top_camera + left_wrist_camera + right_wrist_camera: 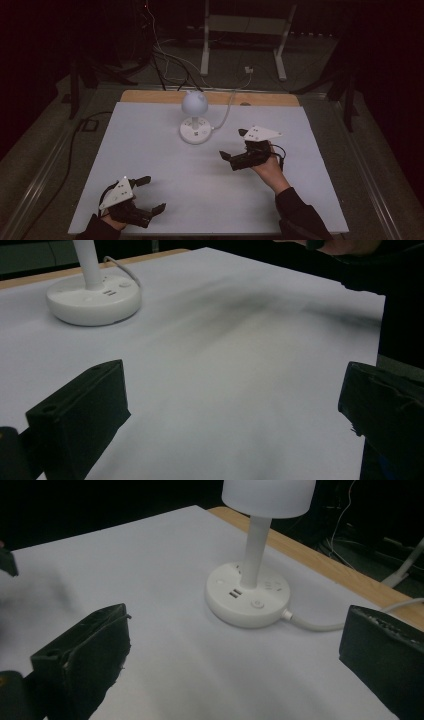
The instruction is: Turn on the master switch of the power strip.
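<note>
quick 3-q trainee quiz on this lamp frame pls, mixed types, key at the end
1. True or false: the right gripper is clamped on the lamp.
2. Which gripper is nearer the lamp: A left, B right?
3. Fill in: the lamp cable leaves the round base toward the table's ___ wooden edge.

Key: 1 false, its jaws stand apart, holding nothing, like the left gripper. 2 B. 3 far.

The small white table lamp [248, 597] looks like smooth plastic, its round base faintly glossy and its domed shade matt. A matt white paper-like sheet [165, 165] covers the pale wooden counter [150, 96]. The black plastic right gripper [235, 655] looks dull and slightly rough.
</note>
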`<state>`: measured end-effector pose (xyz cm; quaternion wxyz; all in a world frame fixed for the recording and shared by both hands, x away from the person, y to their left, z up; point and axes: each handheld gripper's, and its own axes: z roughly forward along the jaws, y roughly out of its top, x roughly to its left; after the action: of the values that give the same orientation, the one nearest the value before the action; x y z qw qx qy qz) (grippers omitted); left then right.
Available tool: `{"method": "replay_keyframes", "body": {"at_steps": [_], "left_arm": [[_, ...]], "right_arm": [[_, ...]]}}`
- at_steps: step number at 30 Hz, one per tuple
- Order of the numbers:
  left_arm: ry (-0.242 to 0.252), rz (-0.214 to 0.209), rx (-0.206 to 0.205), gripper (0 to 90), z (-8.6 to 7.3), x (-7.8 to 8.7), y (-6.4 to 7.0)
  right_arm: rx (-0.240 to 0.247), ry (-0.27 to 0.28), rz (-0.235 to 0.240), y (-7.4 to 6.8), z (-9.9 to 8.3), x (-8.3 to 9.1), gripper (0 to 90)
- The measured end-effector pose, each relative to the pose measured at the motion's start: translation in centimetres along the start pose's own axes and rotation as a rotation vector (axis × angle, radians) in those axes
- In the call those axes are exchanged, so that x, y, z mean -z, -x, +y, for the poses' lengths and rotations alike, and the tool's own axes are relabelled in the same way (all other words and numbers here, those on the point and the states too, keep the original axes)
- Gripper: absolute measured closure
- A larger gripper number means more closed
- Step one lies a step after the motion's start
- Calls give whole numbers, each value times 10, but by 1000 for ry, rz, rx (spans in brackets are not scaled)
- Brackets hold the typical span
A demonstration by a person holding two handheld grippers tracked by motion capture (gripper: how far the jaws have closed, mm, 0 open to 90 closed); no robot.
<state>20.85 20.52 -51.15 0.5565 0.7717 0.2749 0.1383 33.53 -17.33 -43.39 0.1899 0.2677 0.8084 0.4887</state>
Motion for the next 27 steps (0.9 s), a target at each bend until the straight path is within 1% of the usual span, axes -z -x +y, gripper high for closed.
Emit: {"method": "replay_keyframes", "body": {"at_steps": [13,17,18,23,25,27], "left_arm": [[3,0,-1,2,0,0,0],[1,2,-1,2,0,0,0],[2,2,-2,1,0,0,0],[3,3,-3,2,1,1,0],[4,3,-2,2,0,1,0],[3,3,-2,2,0,1,0]], "right_arm": [[4,-4,9,0,11,-24,0],[8,-13,13,-1,12,-30,0],[9,-18,13,0,12,-34,0],[-1,-17,18,-1,13,-42,0],[1,-24,21,-2,13,-49,0],[-8,-21,22,-3,13,-52,0]]}}
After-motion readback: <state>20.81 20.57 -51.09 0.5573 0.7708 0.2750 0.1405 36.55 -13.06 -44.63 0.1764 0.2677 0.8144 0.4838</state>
